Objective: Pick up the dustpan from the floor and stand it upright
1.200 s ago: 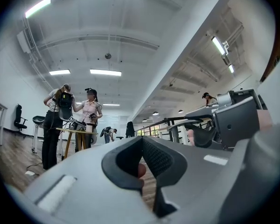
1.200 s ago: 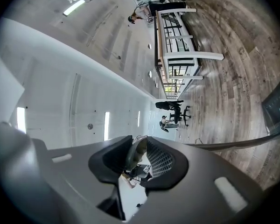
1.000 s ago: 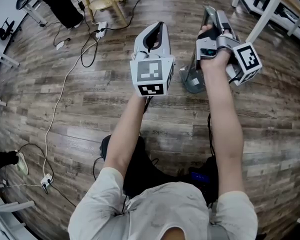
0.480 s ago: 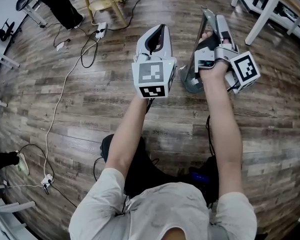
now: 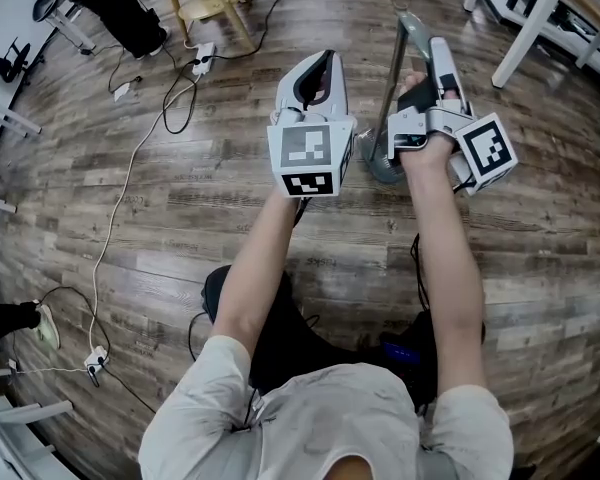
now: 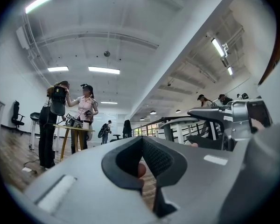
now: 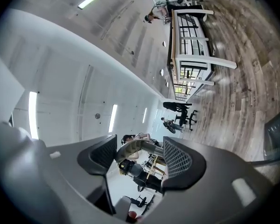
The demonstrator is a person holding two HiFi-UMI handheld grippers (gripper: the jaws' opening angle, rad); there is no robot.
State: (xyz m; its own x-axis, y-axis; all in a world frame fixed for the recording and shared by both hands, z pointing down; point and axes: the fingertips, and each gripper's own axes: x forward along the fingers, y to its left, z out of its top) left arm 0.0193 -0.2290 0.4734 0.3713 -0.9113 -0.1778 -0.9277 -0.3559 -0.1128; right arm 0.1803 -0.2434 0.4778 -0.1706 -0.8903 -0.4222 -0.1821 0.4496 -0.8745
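Since a second ago: right gripper (image 5: 428, 66) rolled a little, its marker cube (image 5: 485, 150) lower in the head view, jaws just now opening. Now spread as wide as they go.

Right gripper view: pads well apart, one on each side of the frame's middle. Dustpan handle (image 7: 136, 148) crosses the gap between them as a dull grey-tan bar. No pad seen pressing on it; cannot tell whether it brushes one side.

Dustpan (image 5: 380, 158): stands upright on the wood floor (image 5: 160, 208), grey pan down, thin handle (image 5: 394, 68) rising toward the camera. Sits just left of the right gripper's white finger (image 5: 446, 63) and just right of the left gripper (image 5: 315, 68). Looks to be standing on its own base.

Left gripper: held level beside the dustpan, apart from it, marker cube (image 5: 308, 156) facing the camera. In the left gripper view (image 6: 141, 155), dark pads drawn together at their tips, nothing clamped between them.

Around: cables (image 5: 130, 168) trailing over the floor at the left, a white power strip (image 5: 202, 58) near wooden stool legs (image 5: 210, 3), a white table frame (image 5: 520, 23) at the upper right. People (image 6: 65, 120) at a small table far off in the left gripper view.
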